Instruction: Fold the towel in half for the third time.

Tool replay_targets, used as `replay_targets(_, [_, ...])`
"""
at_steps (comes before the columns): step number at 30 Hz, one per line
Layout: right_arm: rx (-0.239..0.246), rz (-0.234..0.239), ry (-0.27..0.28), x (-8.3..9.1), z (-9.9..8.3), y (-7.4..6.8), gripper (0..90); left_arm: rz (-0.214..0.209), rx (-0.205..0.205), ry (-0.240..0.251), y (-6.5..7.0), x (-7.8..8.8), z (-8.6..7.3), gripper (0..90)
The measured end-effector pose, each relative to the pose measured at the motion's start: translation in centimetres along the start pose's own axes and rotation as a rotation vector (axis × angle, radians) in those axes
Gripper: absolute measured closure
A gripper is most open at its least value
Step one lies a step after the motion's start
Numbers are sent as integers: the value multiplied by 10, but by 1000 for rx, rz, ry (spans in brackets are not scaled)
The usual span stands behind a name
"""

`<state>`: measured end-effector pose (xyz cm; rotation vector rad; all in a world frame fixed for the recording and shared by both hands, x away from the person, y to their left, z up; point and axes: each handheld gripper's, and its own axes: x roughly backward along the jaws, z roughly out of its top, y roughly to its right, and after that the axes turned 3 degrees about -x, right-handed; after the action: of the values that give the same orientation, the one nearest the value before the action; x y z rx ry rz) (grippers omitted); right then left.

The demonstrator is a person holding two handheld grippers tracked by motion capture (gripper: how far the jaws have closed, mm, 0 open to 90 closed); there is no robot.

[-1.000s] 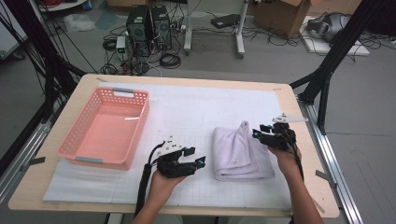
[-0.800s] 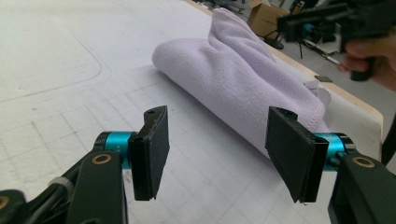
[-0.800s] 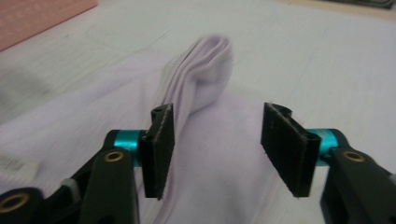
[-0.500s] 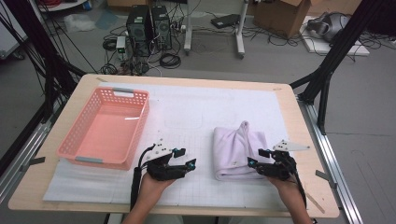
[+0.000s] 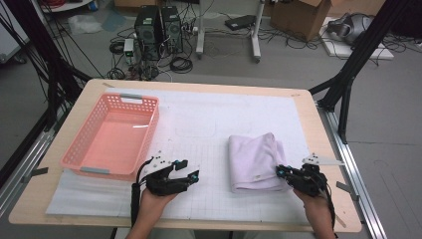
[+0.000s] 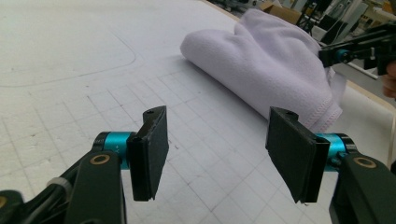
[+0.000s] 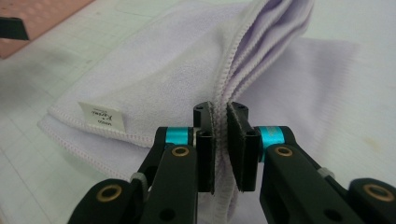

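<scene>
A folded lilac towel [image 5: 256, 159] lies on the white gridded mat right of centre. My right gripper [image 5: 281, 172] is at the towel's near right corner. Its jaws have just been closing, and they now pinch a raised hem of the towel [image 7: 154, 70] between the pads. A white label [image 7: 102, 115] shows on the towel's edge. My left gripper [image 5: 186, 169] rests low over the mat, left of the towel, open with nothing between its fingers [image 6: 152, 144]. From the left gripper [image 6: 215, 126] the towel [image 6: 266, 60] lies ahead, with the right gripper [image 6: 341, 53] at its far side.
A pink plastic basket [image 5: 153, 122] with nothing in it stands on the left of the table. The wooden table edge [image 5: 318, 119] runs close to the right of the towel. Computers, cables and boxes lie on the floor beyond.
My right gripper moved toward the near edge along the towel's right side and closed on its hem. My left gripper slid toward the near edge, still open.
</scene>
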<state>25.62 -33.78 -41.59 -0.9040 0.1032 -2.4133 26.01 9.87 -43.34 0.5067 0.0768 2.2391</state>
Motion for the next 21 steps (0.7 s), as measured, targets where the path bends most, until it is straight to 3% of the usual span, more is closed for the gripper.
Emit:
replay_targets(4, [29,-91,-67,6,-8,2,791,5,-4,-2,0,0,0,394])
replay_targets(7, [19,-92,-32,13,-5,1,665,3,-5,-5,0,-1,0,394])
replay_targets(10, [9,-72,38,16,2,2,589,0,-3,-3,0,-1,-1,394])
replay_targets(13, [3,-92,58,5,11,5,559,-1,-2,-3,-1,-1,-1,394])
replay_targets(15, [-15,-95,37,-9,14,9,551,0,-4,-1,-1,-1,-1,394])
replay_targets(19, [-52,-43,-15,-37,12,19,569,0,0,-4,-1,-1,-2,394])
replay_targets(21, [-87,-3,-18,-42,8,24,679,-3,-4,-9,-1,-2,-2,394])
